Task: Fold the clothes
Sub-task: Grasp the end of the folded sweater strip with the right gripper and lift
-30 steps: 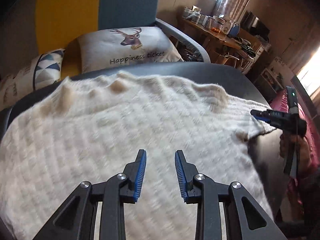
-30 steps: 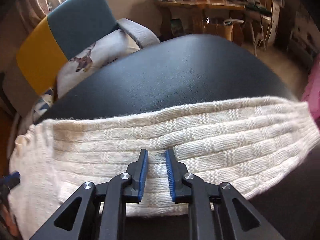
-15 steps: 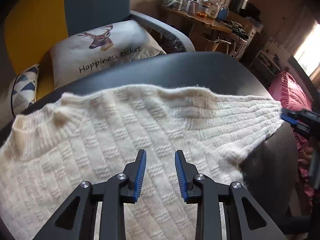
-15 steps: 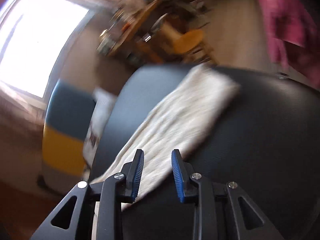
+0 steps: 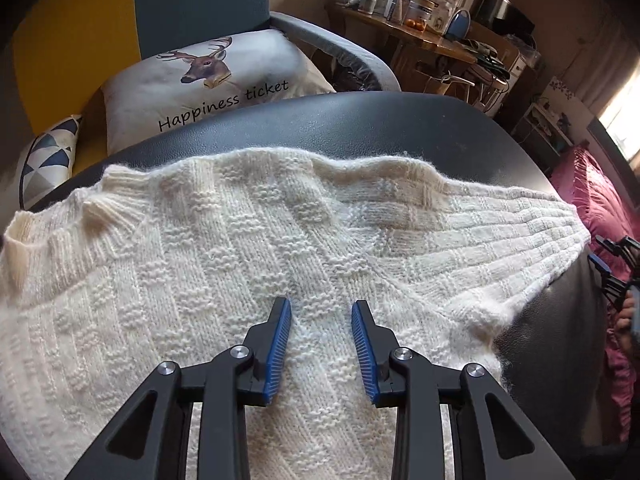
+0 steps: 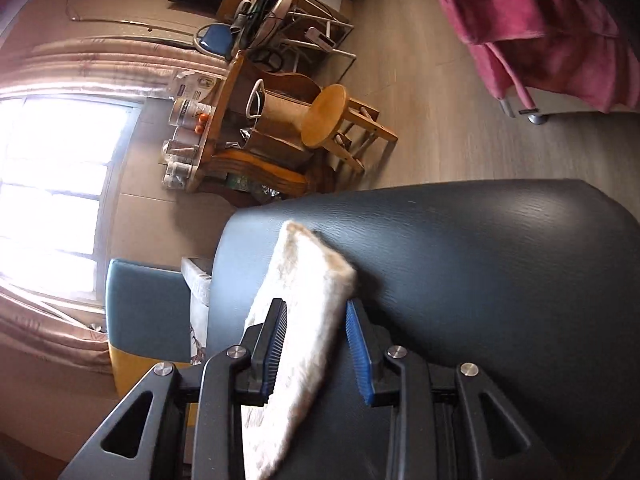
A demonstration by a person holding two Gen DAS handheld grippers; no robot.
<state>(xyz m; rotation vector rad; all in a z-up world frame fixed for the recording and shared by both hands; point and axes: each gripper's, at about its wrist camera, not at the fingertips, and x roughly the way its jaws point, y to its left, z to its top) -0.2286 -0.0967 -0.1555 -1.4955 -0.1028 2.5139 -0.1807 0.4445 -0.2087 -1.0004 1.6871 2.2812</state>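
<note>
Since a second ago our right gripper (image 6: pixel 316 308) has rolled onto its side, jaws just opening astride the sleeve (image 6: pixel 308 280) without pinching. Our cream sweater (image 5: pixel 224 264) lies spread on the dark table (image 5: pixel 360 128) — left gripper (image 5: pixel 320 312) hovers over it, part-open, empty. Next, we judge — fold that sleeve inward.

Daylight floods in from a window (image 6: pixel 52 192) in the right wrist view, blown out to pure white with glare bleeding across the curtain (image 6: pixel 100 68). The floor (image 6: pixel 460 120) looks slightly smeared — probably motion blur. The left wrist view is sharper and dimmer; the white sweater (image 5: pixel 240 260) is evenly lit — a bright patch glows at far right. Both views bend strongly at the edges, corners dark.
</note>
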